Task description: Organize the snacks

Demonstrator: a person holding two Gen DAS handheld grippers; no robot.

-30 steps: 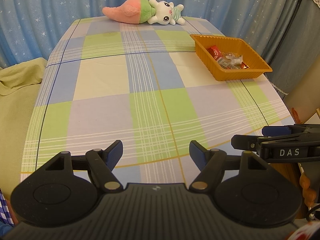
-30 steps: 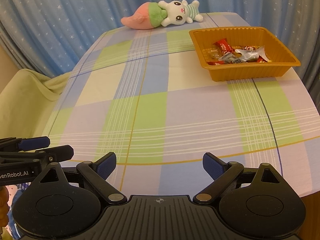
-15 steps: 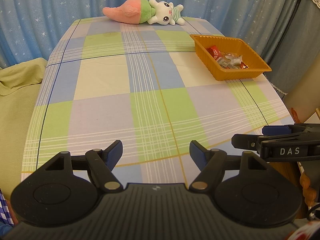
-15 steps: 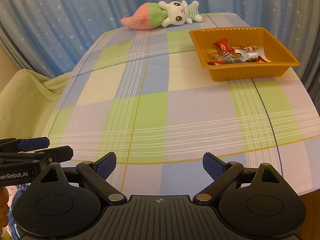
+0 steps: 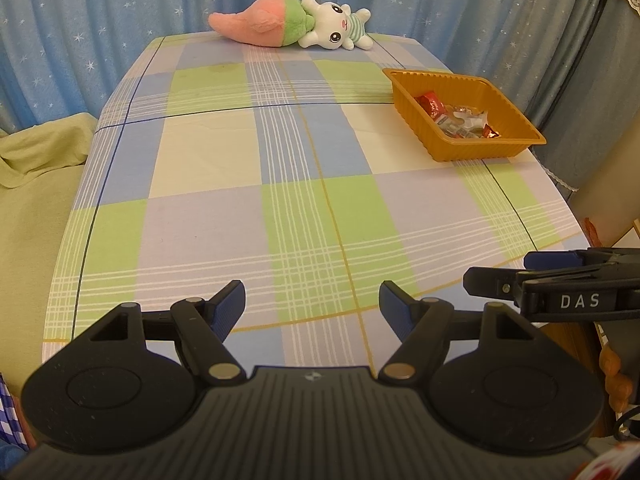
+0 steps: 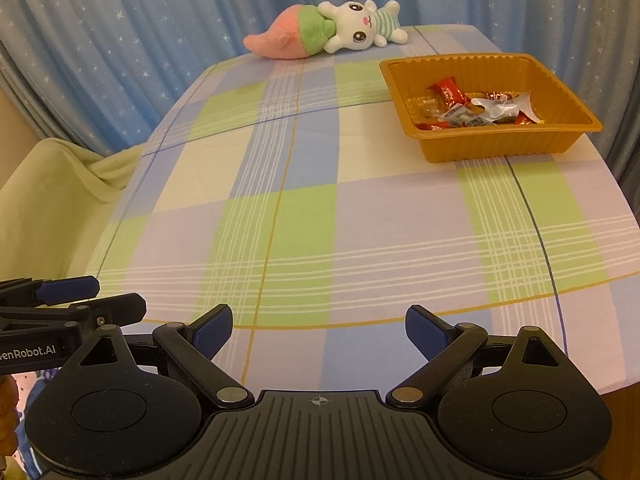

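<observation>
Both grippers, left & right, hover over checked tabletop w/ fingers open, empty; wrapped snacks sit in orange tray far right.

The left gripper hangs over the near edge of the checked tablecloth, jaws apart and empty. The right gripper juts in beside it. Far right, an orange tray holds wrapped snacks; a plush toy lies at the far edge.
</observation>
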